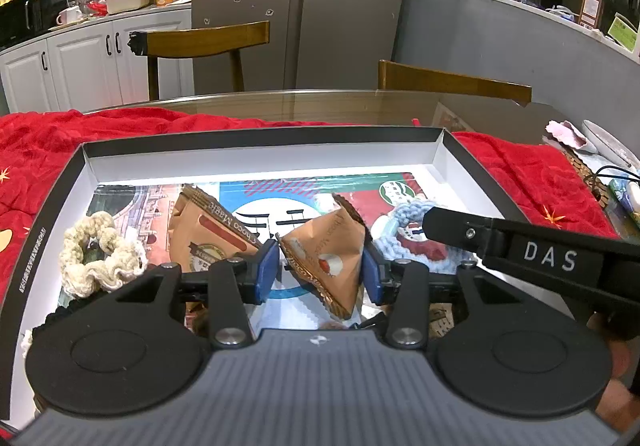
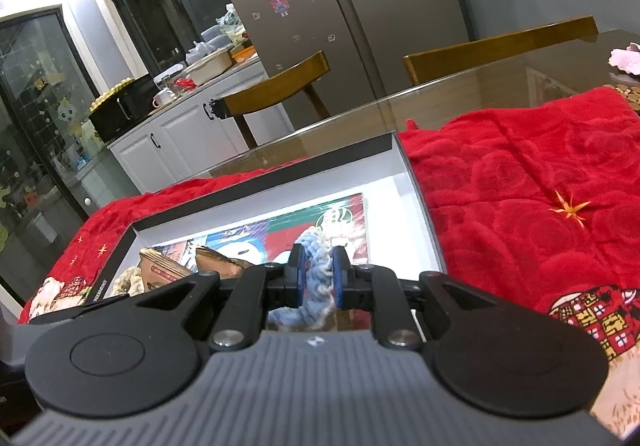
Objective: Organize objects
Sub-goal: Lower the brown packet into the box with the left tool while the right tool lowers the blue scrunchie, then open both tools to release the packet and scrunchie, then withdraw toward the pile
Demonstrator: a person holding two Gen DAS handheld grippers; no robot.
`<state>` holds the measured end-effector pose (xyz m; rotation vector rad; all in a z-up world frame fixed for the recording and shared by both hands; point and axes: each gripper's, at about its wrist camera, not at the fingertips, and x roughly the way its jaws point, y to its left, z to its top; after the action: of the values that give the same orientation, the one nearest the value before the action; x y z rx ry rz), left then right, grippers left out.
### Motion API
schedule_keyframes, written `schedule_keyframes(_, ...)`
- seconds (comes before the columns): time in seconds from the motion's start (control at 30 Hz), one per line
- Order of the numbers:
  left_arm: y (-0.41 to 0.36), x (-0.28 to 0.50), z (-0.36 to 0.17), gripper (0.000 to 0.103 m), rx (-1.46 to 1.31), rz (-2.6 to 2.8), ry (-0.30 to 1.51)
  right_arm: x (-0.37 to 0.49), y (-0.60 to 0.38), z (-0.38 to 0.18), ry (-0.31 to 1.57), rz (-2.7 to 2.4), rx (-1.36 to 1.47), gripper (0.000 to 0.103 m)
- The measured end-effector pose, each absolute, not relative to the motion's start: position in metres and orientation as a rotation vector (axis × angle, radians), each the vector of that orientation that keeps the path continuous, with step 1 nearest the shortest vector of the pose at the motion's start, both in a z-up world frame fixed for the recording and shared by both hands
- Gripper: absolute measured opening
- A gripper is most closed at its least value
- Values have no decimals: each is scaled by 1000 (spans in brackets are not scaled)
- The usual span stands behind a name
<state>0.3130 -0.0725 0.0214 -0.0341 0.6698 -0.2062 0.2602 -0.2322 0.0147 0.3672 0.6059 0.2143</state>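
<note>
L gripper [image 1: 320,270]: my blue pads sit either side of an orange snack packet [image 1: 328,258], both faces look pressed on it, so I read it as gripped. Pkt stands on edge, tilted; long axis runs from its crimped top, up and far, down toward me, one corner pointing near. It is inside the box [image 1: 60,181], about mid-floor, not clearly resting on it.

R gripper [image 2: 318,272]: jaws narrow, clamped on a blue crocheted scrunchie [image 2: 316,270]. Yarn bunches betw. the pads and hangs down below them. In the left wrist view the same scrunchie [image 1: 404,234] lies at the right of the box, its ring roughly flat, w/ the R gripper's finger over it. No real long axis; it's a loop.

Outward: 2nd orange packet [image 1: 208,234] just left of the held one, leaning, printed face up, long axis near-to-far. Cream scrunchie [image 1: 100,254] at the left side of the box, flat. Box sits on a red blanket [image 1: 532,173] over a glass table [image 1: 340,105].

Progress (my judgement): four items are within the box walls, so collecting looks mostly done. Left: set both held items down, or sort like w/ like, pkts together, scrunchies together. Can't tell the intended layout. Dark item at the near left box edge unclear.
</note>
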Motion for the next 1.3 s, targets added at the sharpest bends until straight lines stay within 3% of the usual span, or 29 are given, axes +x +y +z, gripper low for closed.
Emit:
schedule_keyframes(0.03,-72,313,22,51,-36,-207,671,260,-233,16,597,215,366,21)
schedule_keyframes(0.1,-72,312,23,52,-25,-207,669,258,-234,20,577,226,361,34)
schedule_keyframes(0.17,-70,311,28,62,-22,-212,656,254,-235,26,558,241,366,49)
schedule_keyframes(0.27,-64,306,42,70,-31,-235,610,248,-237,40,515,266,359,64)
schedule_keyframes(0.47,-48,294,80,76,-49,-246,513,226,-239,78,400,305,338,84)
schedule_keyframes(0.63,-28,276,118,77,-108,-261,444,205,-241,109,314,313,326,90)
schedule_keyframes(0.73,-17,263,139,83,-149,-274,417,193,-241,127,282,302,313,96)
schedule_keyframes(1.0,-14,216,176,83,-128,-310,357,152,-237,164,229,227,254,102)
schedule_keyframes(1.3,-9,139,177,84,-57,-335,328,94,-242,138,229,93,263,103)
